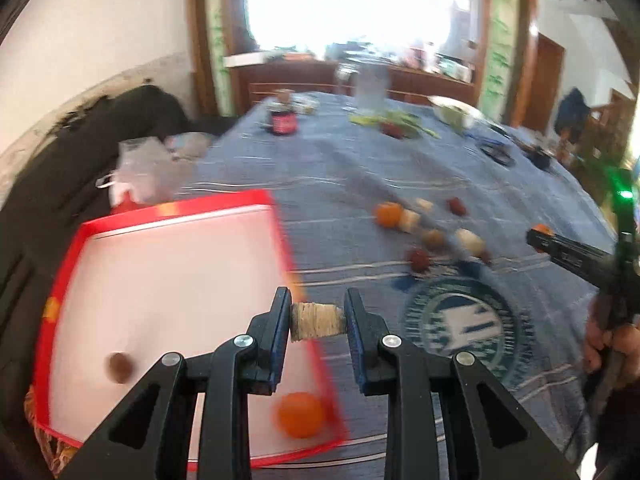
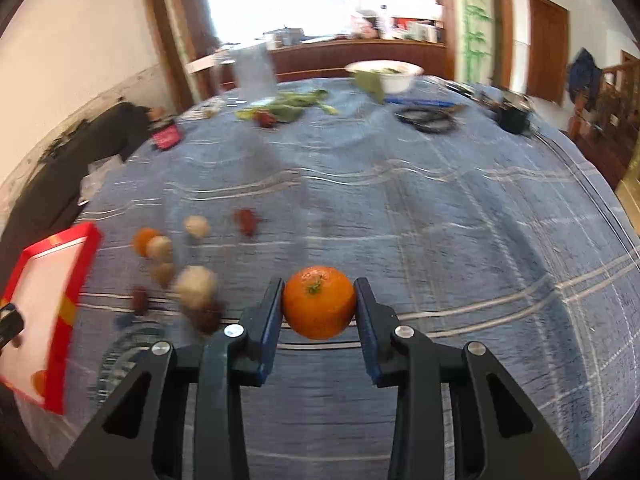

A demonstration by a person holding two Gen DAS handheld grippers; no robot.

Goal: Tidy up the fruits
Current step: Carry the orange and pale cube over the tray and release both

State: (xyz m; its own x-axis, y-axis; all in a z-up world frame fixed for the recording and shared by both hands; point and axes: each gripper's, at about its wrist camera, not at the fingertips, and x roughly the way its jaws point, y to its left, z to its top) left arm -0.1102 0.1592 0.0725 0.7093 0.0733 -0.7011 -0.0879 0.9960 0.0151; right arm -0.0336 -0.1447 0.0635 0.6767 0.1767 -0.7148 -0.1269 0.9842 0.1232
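My left gripper (image 1: pixel 318 318) is shut on a tan, ribbed, roughly barrel-shaped piece (image 1: pixel 316 321), held over the right edge of a red tray (image 1: pixel 286 248) with a white floor. An orange (image 1: pixel 302 414) and a small brown fruit (image 1: pixel 120 366) lie in that tray. My right gripper (image 2: pixel 319 304) is shut on an orange (image 2: pixel 319 307) above the blue tablecloth (image 2: pixel 440 240). A loose cluster of fruits (image 2: pixel 192 280), pale, brown, dark red and one orange, lies on the cloth between the tray (image 2: pixel 60 304) and the right gripper.
At the table's far end stand a clear jug (image 2: pixel 254 76), a white bowl (image 2: pixel 390 74), green leaves (image 2: pixel 296 104), a dark jar (image 1: pixel 284 120) and black cables (image 2: pixel 426 118). A dark sofa (image 1: pixel 80 160) runs along the left. A hand (image 1: pixel 608 344) holds the right gripper.
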